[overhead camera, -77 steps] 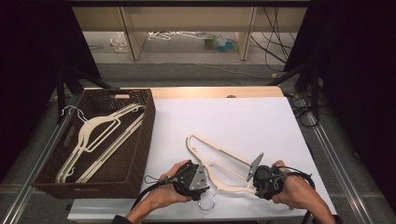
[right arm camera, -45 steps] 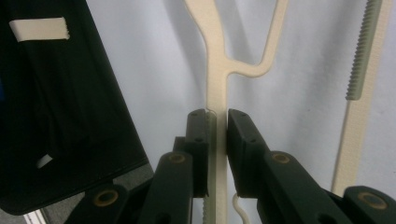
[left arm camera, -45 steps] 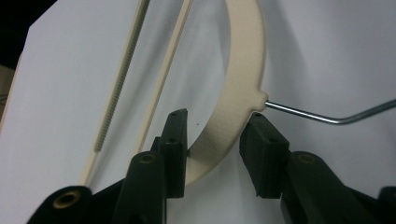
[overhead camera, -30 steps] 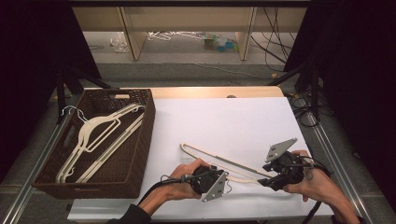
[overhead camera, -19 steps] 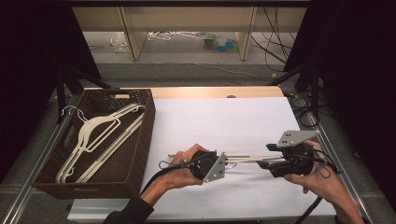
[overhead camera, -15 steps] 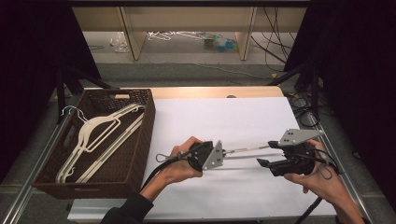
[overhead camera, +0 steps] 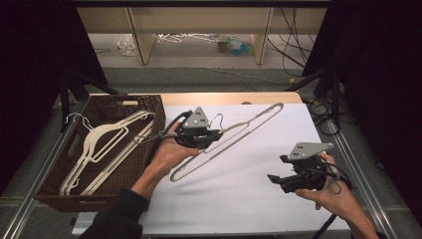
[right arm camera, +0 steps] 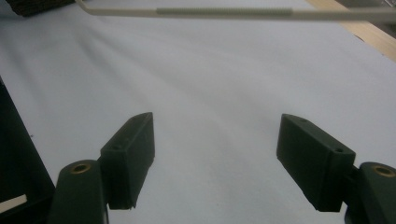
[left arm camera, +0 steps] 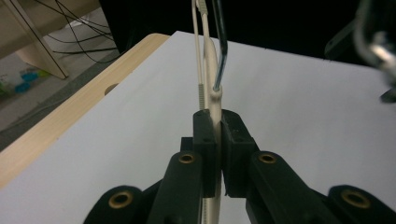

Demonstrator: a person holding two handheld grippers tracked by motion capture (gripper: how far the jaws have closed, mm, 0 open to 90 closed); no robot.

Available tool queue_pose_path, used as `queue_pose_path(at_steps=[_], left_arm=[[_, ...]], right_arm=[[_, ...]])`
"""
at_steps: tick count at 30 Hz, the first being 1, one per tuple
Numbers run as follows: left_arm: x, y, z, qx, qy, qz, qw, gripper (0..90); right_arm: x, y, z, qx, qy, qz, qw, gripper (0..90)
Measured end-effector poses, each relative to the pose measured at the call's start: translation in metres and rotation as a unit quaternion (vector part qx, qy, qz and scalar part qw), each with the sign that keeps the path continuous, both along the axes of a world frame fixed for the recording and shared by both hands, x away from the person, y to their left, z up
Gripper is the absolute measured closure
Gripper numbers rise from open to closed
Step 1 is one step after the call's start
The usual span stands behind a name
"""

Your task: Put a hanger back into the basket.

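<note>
**Cream hanger held up in the left gripper, right gripper standing open**

The cream plastic hanger (overhead camera: 234, 137) hangs in the air above the white tabletop (overhead camera: 259, 199), just right of the brown wicker basket (overhead camera: 54, 186). It lies on a slant in the high view, one end pointing up and away from the basket, the other dropping down beside the person's left forearm. Its metal hook (overhead camera: 217, 119) curls out near the top, close to the gripper.

The left gripper (overhead camera: 201, 135) is clamped on the hanger's neck. In the left gripper view the two black jaws are pressed together on the cream stem (left arm camera: 215, 114), right below where the hook's wire (left arm camera: 219, 60) enters the plastic. The left hand (overhead camera: 174, 149) holds that gripper just right of the basket's near corner.

The right gripper (overhead camera: 278, 180) sits well away from the basket, low over the tabletop near the right edge, held in the right hand (overhead camera: 331, 191). Its jaws have just been opening and now stand wide apart with nothing between them; in the right gripper view the hanger's bar (right arm camera: 233, 13) crosses far ahead of them.

Inside the basket lie more cream hangers (overhead camera: 99, 144), side by side.
</note>
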State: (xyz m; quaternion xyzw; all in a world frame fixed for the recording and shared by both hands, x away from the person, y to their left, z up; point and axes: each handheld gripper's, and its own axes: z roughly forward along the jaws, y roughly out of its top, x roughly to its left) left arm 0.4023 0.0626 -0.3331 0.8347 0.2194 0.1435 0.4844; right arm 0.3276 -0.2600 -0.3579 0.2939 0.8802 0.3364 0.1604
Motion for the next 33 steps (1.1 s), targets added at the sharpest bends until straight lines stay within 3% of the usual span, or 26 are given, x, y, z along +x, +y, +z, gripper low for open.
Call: queue_pose_path(at_steps=[2, 3, 5, 9, 11, 14, 18, 26, 31, 33], left_arm=[[-0.003, 0.007, 0.007, -0.022, 0.016, -0.002, 0.9996, 85.6], [-0.005, 0.009, 0.01, -0.034, 0.026, -0.003, 0.9991, 85.7], [-0.011, 0.014, 0.019, -0.051, 0.041, -0.007, 0.9978, 85.7], [-0.021, 0.021, 0.037, -0.042, 0.042, -0.011, 0.9982, 85.7], [-0.023, 0.025, 0.043, -0.047, 0.047, -0.012, 0.9977, 85.7], [-0.024, 0.036, 0.052, -0.051, 0.057, -0.004, 0.9971, 85.7], [-0.024, 0.054, 0.066, -0.051, 0.05, 0.005, 0.9975, 85.7], [-0.022, 0.104, 0.095, -0.066, 0.038, 0.062, 0.9951, 85.7], [-0.018, 0.132, 0.097, -0.065, 0.031, 0.095, 0.9929, 85.7], [-0.017, 0.145, 0.095, -0.055, 0.029, 0.109, 0.9921, 85.7]], right_arm=[[0.0, 0.001, -0.002, 0.004, -0.009, -0.002, 0.9999, 28.6], [-0.001, 0.001, -0.002, 0.002, 0.003, 0.001, 1.0, 28.6], [-0.003, 0.001, -0.005, 0.006, 0.004, 0.002, 1.0, 28.6], [-0.004, 0.001, -0.012, 0.012, 0.002, -0.001, 0.9999, 28.6], [-0.006, 0.001, -0.014, 0.021, 0.013, 0.002, 0.9997, 28.4], [-0.007, 0.002, -0.021, 0.032, 0.012, 0.0, 0.9994, 27.4], [-0.009, 0.003, -0.03, 0.036, 0.012, 0.003, 0.9993, 25.9], [-0.01, 0.003, -0.041, 0.057, 0.009, -0.006, 0.9983, 23.6], [-0.012, 0.004, -0.046, 0.057, 0.013, -0.003, 0.9983, 22.9], [-0.013, 0.004, -0.048, 0.054, 0.014, -0.002, 0.9984, 22.7]])
